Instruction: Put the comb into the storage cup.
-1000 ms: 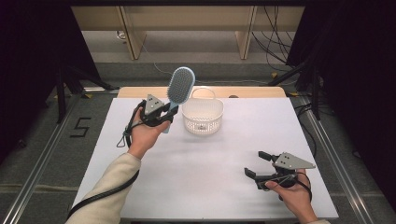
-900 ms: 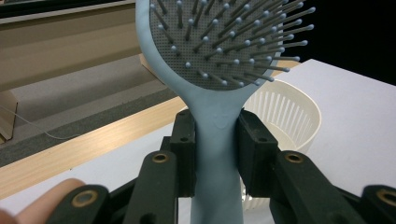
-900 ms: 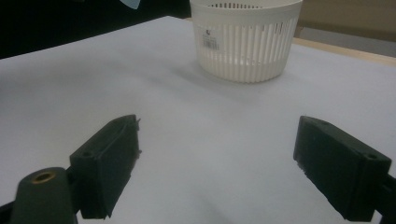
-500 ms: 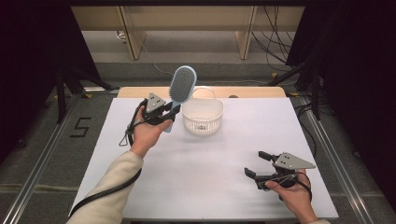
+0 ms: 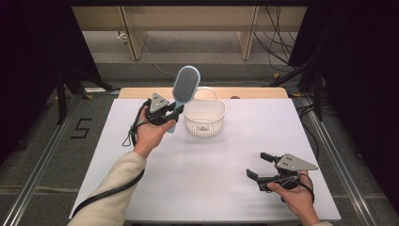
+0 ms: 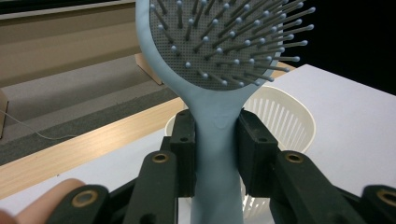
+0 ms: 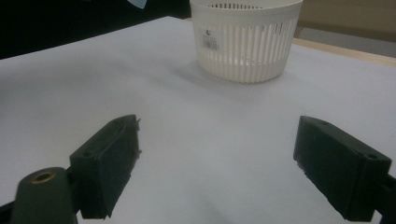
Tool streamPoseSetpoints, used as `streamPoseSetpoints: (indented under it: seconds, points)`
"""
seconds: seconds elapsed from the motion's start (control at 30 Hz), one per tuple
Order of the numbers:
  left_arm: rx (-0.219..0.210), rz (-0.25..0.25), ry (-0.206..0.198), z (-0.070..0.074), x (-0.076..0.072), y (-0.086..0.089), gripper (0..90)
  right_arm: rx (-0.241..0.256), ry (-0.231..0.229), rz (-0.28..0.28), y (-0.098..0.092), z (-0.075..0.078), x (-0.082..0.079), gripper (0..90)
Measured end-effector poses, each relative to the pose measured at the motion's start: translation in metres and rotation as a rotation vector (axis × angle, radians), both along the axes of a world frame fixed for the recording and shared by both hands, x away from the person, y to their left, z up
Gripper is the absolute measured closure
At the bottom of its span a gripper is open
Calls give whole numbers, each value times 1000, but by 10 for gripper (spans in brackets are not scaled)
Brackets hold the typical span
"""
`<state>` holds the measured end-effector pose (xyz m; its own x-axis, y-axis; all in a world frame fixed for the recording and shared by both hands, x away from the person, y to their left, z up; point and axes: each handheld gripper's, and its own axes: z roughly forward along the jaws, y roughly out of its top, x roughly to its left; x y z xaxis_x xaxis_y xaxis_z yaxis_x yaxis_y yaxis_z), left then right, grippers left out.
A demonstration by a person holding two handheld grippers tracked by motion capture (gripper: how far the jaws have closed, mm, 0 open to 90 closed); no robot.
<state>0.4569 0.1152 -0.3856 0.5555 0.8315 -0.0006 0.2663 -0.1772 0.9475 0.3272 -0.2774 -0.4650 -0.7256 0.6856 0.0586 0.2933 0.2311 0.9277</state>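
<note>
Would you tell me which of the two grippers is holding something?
The left gripper: its fingers clamp the blue hairbrush handle, while the right gripper is open.

White table (image 5: 226, 155), wooden shelving (image 5: 188, 19)

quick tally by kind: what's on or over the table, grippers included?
Hairbrush, light blue: 1
Basket, white slotted plastic: 1
Grippers: 2, left gripper and right gripper
Total: 4
</note>
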Motion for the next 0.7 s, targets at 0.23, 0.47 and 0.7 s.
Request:
streamPoseSetpoints:
  seconds: [0.23, 0.47, 0.7]
  points:
    - [-1, -1, -4, 2, 1, -3, 698, 0, 1, 0, 0, 0, 0, 151]
    - [0, -1, -7, 4, 3, -4, 698, 1, 1, 1, 0, 0, 0, 152]
    - [0, 0, -9, 5, 5, -5, 698, 2, 2, 1, 0, 0, 0, 152]
